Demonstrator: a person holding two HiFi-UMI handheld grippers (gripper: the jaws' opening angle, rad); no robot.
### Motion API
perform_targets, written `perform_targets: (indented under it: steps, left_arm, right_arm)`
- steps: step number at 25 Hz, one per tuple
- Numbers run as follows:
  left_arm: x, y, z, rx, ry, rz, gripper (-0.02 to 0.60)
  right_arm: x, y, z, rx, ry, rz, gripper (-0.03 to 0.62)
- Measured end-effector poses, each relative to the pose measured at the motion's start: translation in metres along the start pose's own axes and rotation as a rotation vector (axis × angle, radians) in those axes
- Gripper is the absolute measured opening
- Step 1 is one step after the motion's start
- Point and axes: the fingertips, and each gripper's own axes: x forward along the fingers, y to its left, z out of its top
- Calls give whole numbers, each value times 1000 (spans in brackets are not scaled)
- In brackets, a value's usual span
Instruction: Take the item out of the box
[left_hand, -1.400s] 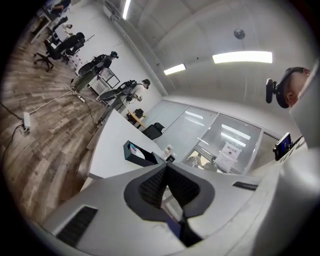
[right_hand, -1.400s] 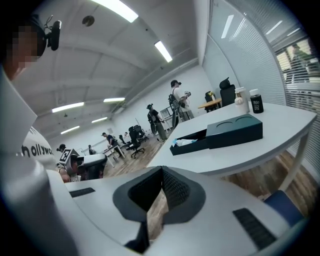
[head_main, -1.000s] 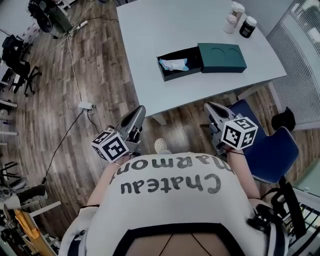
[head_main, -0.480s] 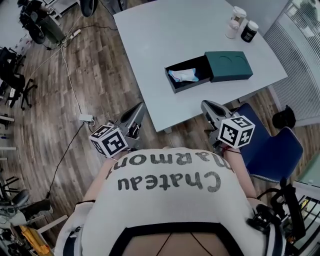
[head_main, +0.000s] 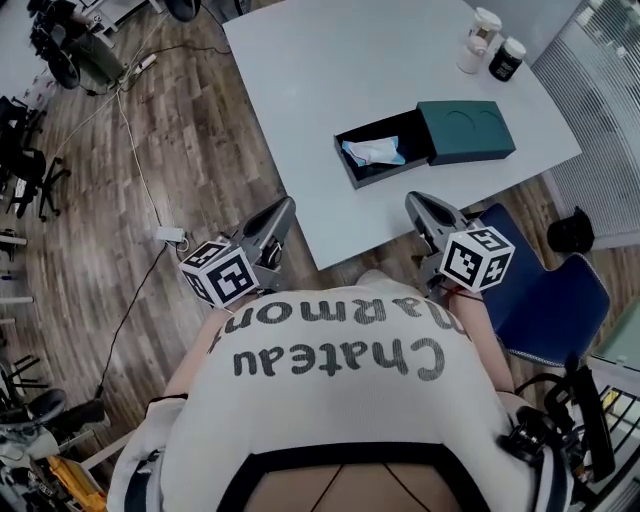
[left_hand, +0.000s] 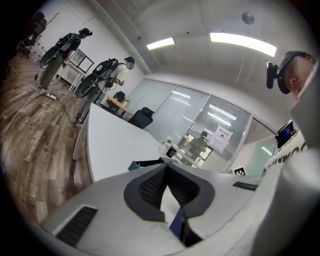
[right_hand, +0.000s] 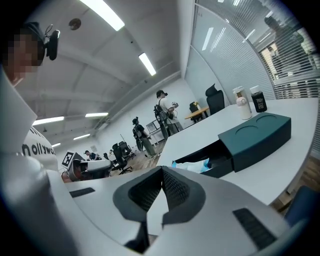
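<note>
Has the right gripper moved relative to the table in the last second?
Yes. The right gripper has come forward: its tip was just short of the near edge of the table, and now overlaps it, nearer the box.

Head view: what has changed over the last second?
The left tongs and right tongs came closer to the table edge, both shut and empty. Nothing was grasped or released. The box stays slid open, with the blue-white packet inside untouched.

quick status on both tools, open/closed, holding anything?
Left tool: closed, jaws together at the tips, nothing held.
Right tool: closed, jaws together at the tips, nothing held.
</note>
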Motion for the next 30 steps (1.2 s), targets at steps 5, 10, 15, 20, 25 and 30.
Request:
perform_targets:
  steps: [5,10,15,20,25,30]
  left_arm:
    - [-4,4,-8,-21,3,18,-11]
    - [28,19,-5,-43,-23,115,-11]
    - [55,26,-4,-69,-58,193,-11]
    - [60,31,-12,-116,-118,327,-11]
    - [52,41,-34,-165,-178,482,-11]
    - [41,40,-57,-174,-168,586,-11]
  right_arm:
    - [4,0,1,-78,43,-36,-2]
    - [38,-48,26,-71,124,34,-2]
    - [63,-89,62,-147,161,92,-2]
    - [96,-117,69,-201,268,186,-2]
    - [130,-123,56,-256,378,303,-2]
    - [149,-98,46,-383,474,411,-2]
